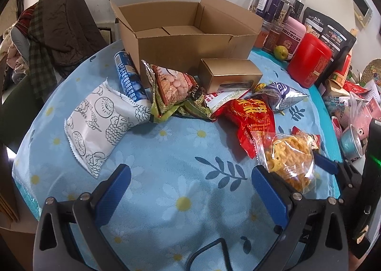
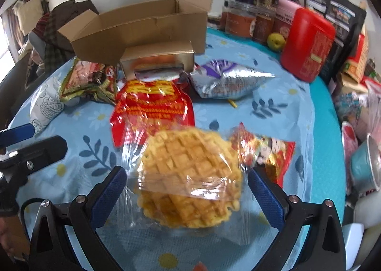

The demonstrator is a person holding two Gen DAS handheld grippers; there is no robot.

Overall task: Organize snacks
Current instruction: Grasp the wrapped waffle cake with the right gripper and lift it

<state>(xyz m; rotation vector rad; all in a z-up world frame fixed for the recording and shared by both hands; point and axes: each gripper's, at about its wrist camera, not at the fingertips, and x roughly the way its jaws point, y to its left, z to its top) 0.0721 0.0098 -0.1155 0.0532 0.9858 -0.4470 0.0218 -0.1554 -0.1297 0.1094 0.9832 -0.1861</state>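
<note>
An open cardboard box [image 1: 181, 40] stands at the back of the blue flowered table; it also shows in the right wrist view [image 2: 142, 30]. Snack packs lie in front of it: a white doodle pack [image 1: 102, 125], a blue tube [image 1: 129, 78], a green-gold pack [image 1: 171, 87], a gold box [image 1: 228, 76], a red pack [image 1: 252, 118] and a silver-purple pack [image 1: 281, 95]. A clear-wrapped waffle [image 2: 190, 175] lies between the fingers of my open right gripper [image 2: 185, 185]; whether the pads touch it is unclear. My left gripper [image 1: 190, 185] is open and empty above the cloth.
Jars [image 1: 276, 2], a red canister [image 1: 309, 61], a green pear [image 1: 281, 52] and black pouches [image 1: 328, 33] crowd the back right. Cups and bags fill the right edge [image 1: 352, 142]. Clothes hang on a chair [image 1: 54, 33] at left. A small red cartoon pack [image 2: 269, 149] lies beside the waffle.
</note>
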